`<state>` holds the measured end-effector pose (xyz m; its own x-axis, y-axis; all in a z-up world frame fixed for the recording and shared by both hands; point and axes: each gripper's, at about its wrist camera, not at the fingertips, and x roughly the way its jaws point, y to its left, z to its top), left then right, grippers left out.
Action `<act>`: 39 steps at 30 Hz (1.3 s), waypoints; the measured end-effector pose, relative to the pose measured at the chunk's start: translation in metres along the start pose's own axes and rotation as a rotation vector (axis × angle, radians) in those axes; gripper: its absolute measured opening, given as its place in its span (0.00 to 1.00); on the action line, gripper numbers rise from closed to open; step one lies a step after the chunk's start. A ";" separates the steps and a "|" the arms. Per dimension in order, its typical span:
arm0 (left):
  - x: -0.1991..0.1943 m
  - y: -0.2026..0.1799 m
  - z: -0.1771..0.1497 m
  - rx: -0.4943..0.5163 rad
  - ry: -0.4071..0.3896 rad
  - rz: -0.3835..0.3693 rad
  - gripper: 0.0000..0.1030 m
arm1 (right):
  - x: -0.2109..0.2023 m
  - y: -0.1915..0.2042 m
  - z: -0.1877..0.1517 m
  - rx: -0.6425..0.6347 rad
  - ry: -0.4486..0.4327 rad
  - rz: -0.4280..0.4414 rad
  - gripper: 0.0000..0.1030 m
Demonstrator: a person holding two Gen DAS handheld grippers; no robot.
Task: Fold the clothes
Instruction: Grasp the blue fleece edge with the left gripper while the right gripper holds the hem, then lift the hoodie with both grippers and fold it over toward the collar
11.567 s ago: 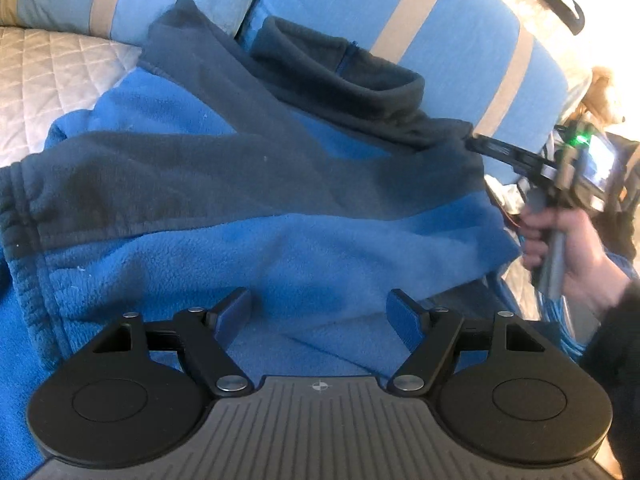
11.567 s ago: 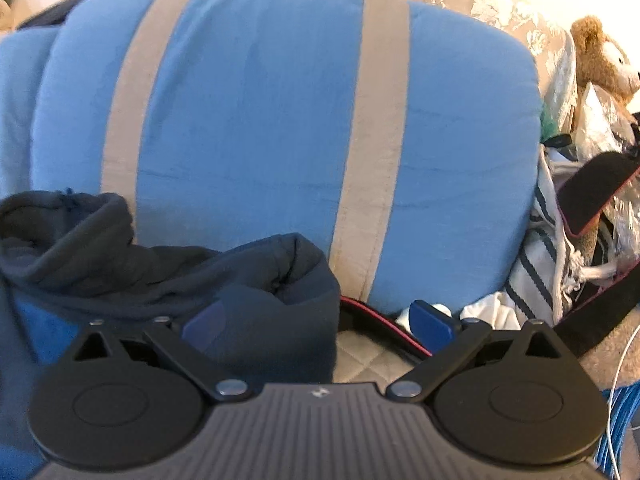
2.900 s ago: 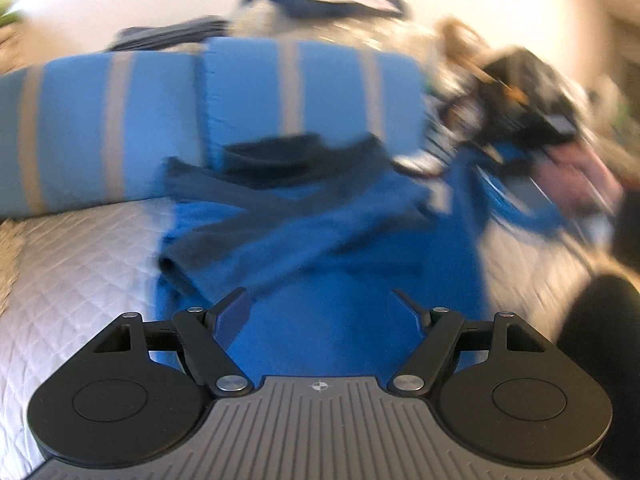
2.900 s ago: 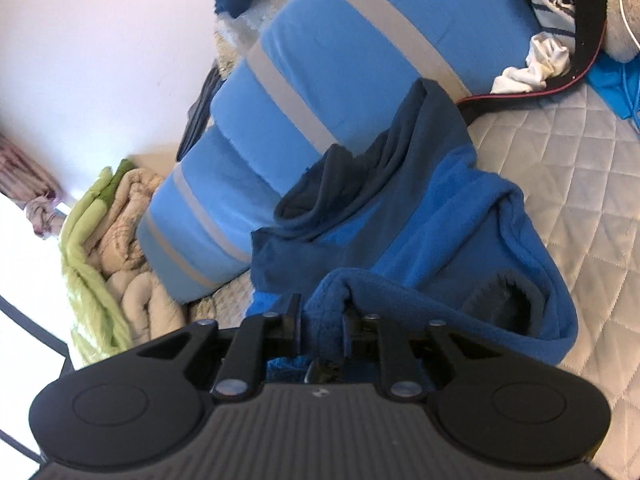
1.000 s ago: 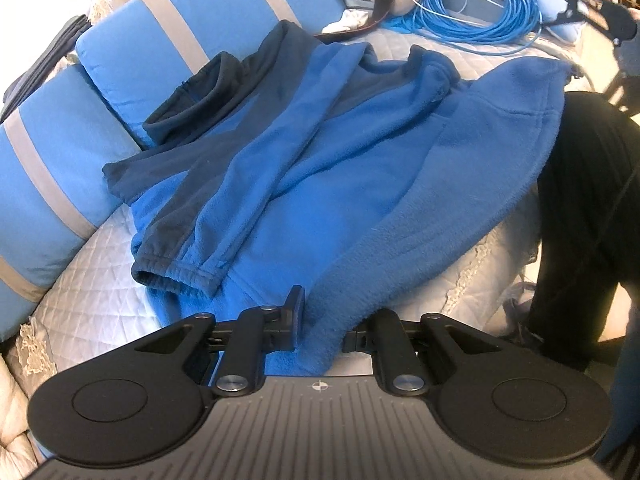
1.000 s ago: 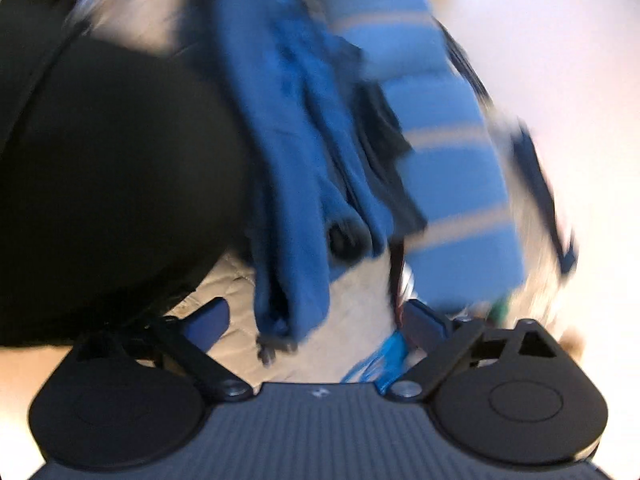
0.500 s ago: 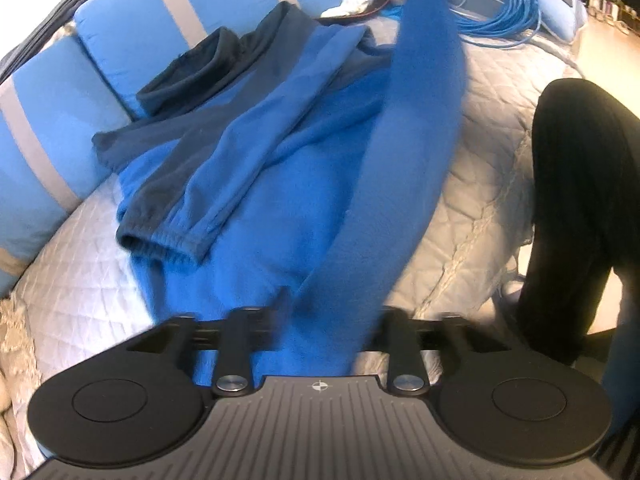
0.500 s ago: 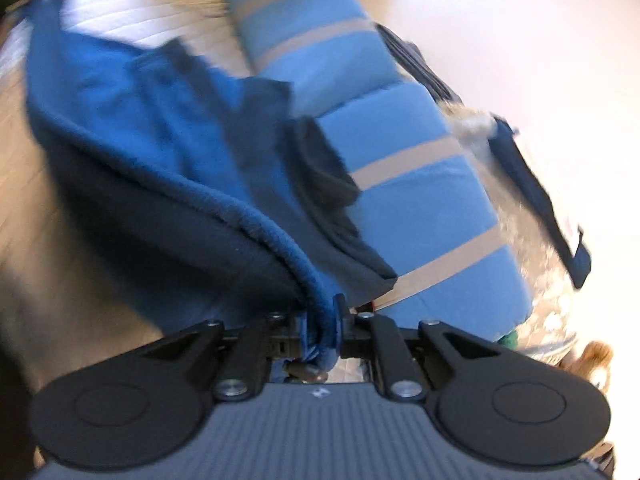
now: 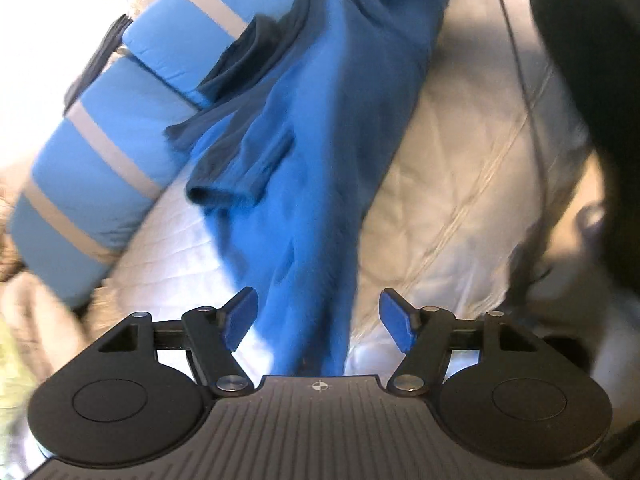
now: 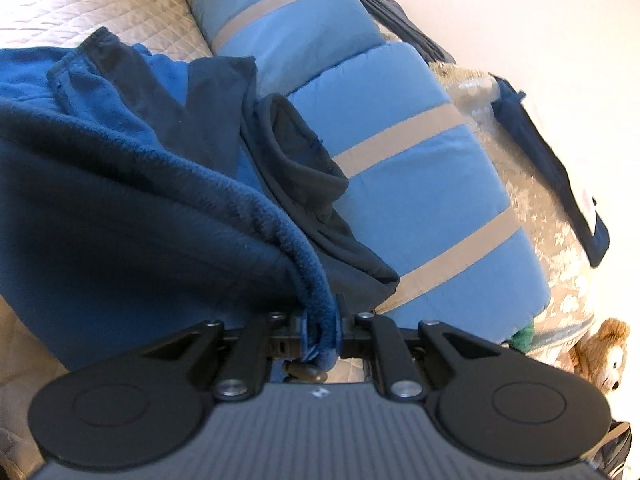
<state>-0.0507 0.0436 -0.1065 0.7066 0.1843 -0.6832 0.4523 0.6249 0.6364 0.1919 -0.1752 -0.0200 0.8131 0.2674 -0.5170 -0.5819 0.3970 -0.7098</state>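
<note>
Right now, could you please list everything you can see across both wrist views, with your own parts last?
Fleece jacket: one, bright blue with navy collar and panels, spread on the bed, one edge lifted.
Pillows: two, light blue with beige stripes, behind the jacket.
Quilt: one, pale grey, covering the bed.
Teddy bear: one, brown, far right of the right view.
Thin cable: one, dark, lying across the quilt.
Left claw: black with blue pads, jaws opening, jacket hem between them but untouched.
Right claw: black, shut on the jacket's edge.
</note>
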 end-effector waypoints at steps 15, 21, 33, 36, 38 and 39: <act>0.031 -0.013 -0.002 0.167 0.093 0.387 0.38 | 0.014 -0.012 -0.003 0.083 0.019 0.006 0.13; 0.025 -0.011 0.001 0.193 0.045 0.484 0.40 | 0.017 -0.015 -0.008 0.112 0.029 0.009 0.14; 0.003 0.026 -0.010 0.203 0.001 0.296 0.09 | 0.002 -0.008 -0.021 0.085 0.011 0.000 0.13; -0.015 0.038 -0.011 0.231 -0.058 0.307 0.09 | -0.031 -0.002 -0.038 0.001 -0.045 -0.040 0.12; -0.030 0.043 -0.012 0.248 -0.094 0.322 0.09 | -0.059 0.001 -0.053 -0.036 -0.080 -0.048 0.11; -0.034 0.044 -0.011 0.255 -0.110 0.333 0.09 | -0.074 0.001 -0.062 -0.044 -0.093 -0.046 0.11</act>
<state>-0.0611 0.0738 -0.0589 0.8842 0.2535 -0.3923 0.3001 0.3352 0.8931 0.1304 -0.2490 -0.0118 0.8358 0.3309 -0.4381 -0.5422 0.3723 -0.7533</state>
